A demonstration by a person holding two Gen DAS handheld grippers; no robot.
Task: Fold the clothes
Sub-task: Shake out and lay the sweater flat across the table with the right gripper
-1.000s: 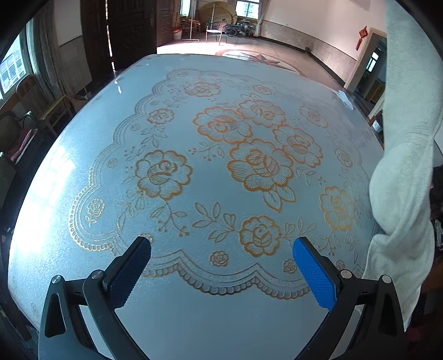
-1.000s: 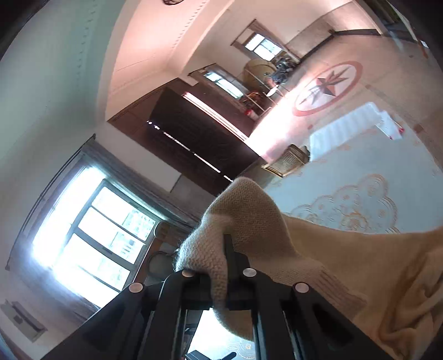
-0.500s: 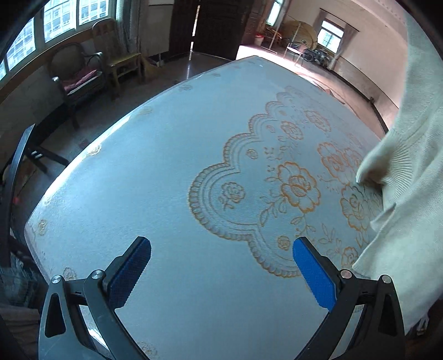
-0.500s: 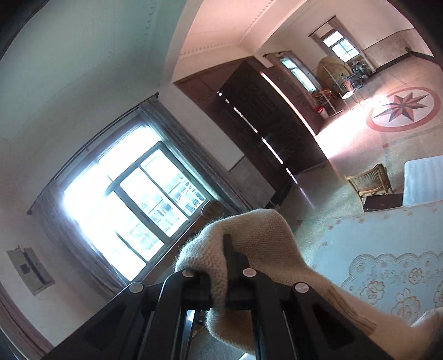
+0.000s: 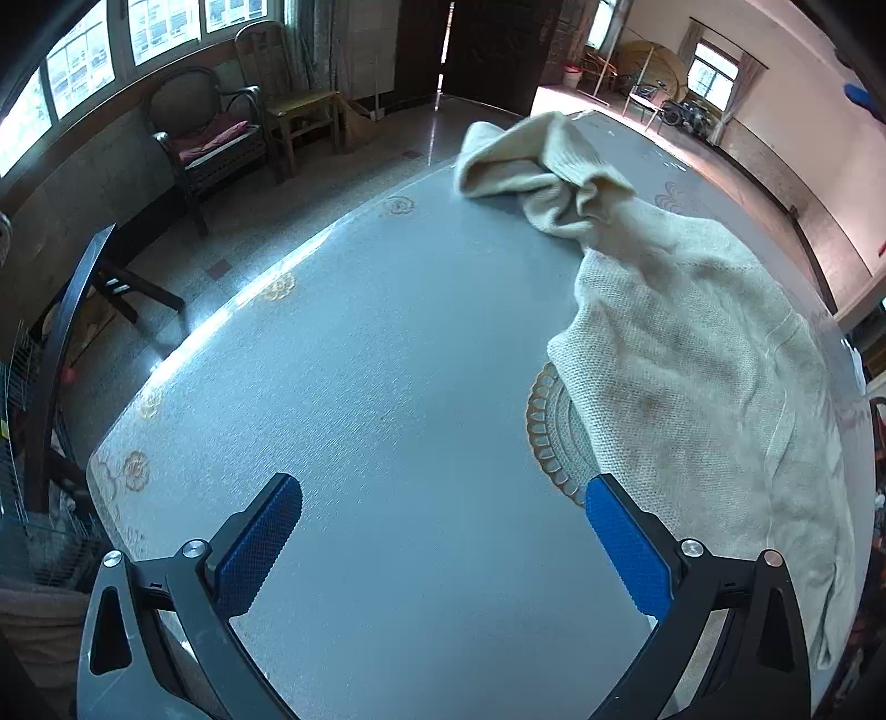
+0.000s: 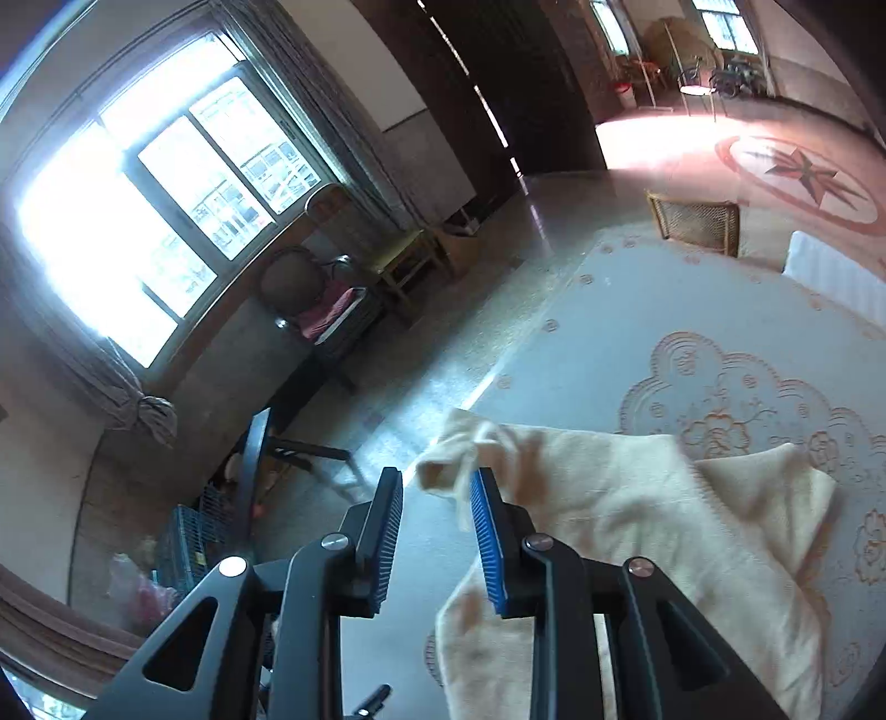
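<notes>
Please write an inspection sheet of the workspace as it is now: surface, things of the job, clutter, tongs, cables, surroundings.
Surface: table under a pale cloth with orange flower print.
Job's things: cream knitted sweater lying crumpled and unfolded, one end bunched near the far edge.
Clutter: nothing seen on the table.
Tongs: left tongs open, empty, above bare cloth; right tongs open, sweater just ahead, not gripped.
Cables: nothing seen.
Surroundings: wooden chairs, windows, dark door.
</notes>
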